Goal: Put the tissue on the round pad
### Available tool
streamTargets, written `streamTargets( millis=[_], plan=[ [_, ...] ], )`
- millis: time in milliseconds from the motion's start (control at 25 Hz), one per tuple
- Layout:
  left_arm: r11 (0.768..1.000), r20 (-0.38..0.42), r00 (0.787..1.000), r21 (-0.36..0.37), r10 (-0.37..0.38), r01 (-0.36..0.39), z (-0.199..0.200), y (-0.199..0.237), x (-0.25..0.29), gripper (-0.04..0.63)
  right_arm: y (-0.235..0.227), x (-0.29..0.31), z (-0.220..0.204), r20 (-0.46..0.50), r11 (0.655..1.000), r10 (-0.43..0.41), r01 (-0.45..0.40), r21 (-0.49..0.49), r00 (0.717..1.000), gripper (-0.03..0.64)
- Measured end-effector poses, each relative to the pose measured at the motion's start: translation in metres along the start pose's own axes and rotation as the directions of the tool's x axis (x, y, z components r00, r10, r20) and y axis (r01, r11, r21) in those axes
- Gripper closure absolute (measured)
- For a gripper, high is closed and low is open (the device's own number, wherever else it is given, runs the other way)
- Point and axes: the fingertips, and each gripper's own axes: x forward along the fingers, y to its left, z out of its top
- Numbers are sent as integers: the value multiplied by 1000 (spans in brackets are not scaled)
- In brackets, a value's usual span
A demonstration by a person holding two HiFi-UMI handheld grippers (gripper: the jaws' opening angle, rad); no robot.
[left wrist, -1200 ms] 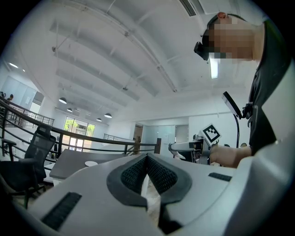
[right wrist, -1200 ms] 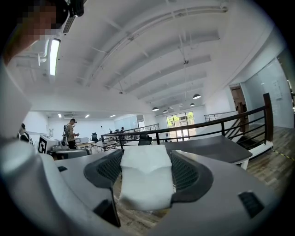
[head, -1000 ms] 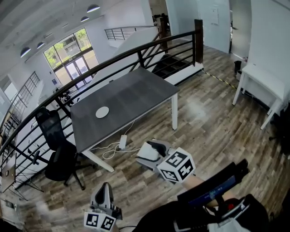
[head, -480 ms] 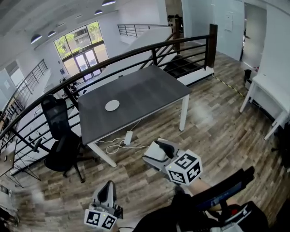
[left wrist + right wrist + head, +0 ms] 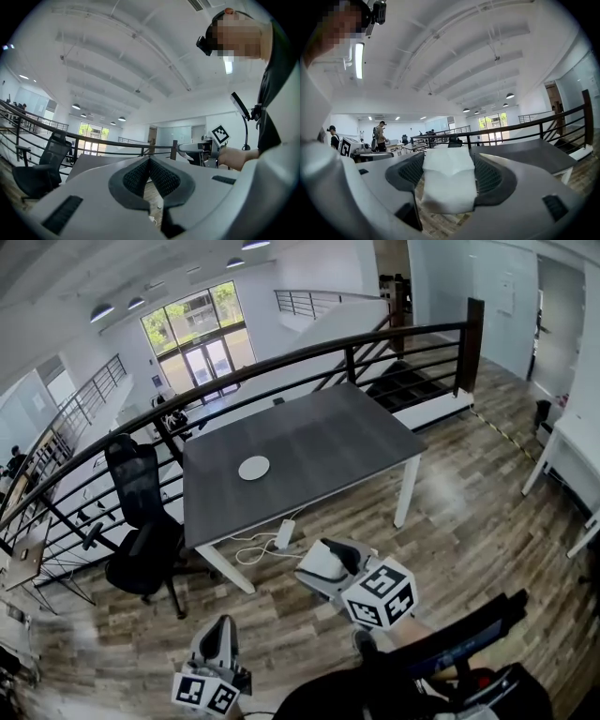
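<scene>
A white round pad (image 5: pixel 254 468) lies on the left half of a dark grey table (image 5: pixel 328 437), well ahead of both grippers. My right gripper (image 5: pixel 323 565) is held over the wooden floor in front of the table, shut on a folded white tissue (image 5: pixel 449 183) that fills the gap between its jaws; the tissue (image 5: pixel 319 564) shows as a white block at its tip. My left gripper (image 5: pixel 217 641) hangs low at the bottom left, short of the table. Its jaws meet with nothing between them in the left gripper view (image 5: pixel 149 176).
A black office chair (image 5: pixel 142 531) stands at the table's left end. A white power strip with cables (image 5: pixel 284 534) lies on the floor under the front edge. A black railing (image 5: pixel 309 357) runs behind the table. A white table (image 5: pixel 572 451) is at the right. People stand far off in the right gripper view.
The table, pad and chair have shifted right and slightly down in the head view as the view turned. Both grippers keep about the same place; the right still holds the tissue.
</scene>
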Motion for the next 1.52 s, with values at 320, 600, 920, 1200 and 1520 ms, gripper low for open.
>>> streamTargets(
  millis=[320,600,920,1200,1520],
  plan=[
    [1000,1,1000,29,1,-1,12,2,70,592,-66,26,14,5,1000,25,-25,8,1000,281],
    [999,-14,1000,38,23,-22,14,-2,121,592,-117,41,26,13,999,45,-46,6,999,281],
    [998,21,998,39,57,-58,21,-7,175,592,-167,62,33,3,995,103,-103,7,995,281],
    [992,-5,994,71,106,-105,6,-8,215,592,-212,74,33,-2,990,140,-140,8,990,281],
    [990,-34,992,72,120,-118,3,-9,240,592,-230,88,36,0,985,173,-172,29,985,281]
  ],
)
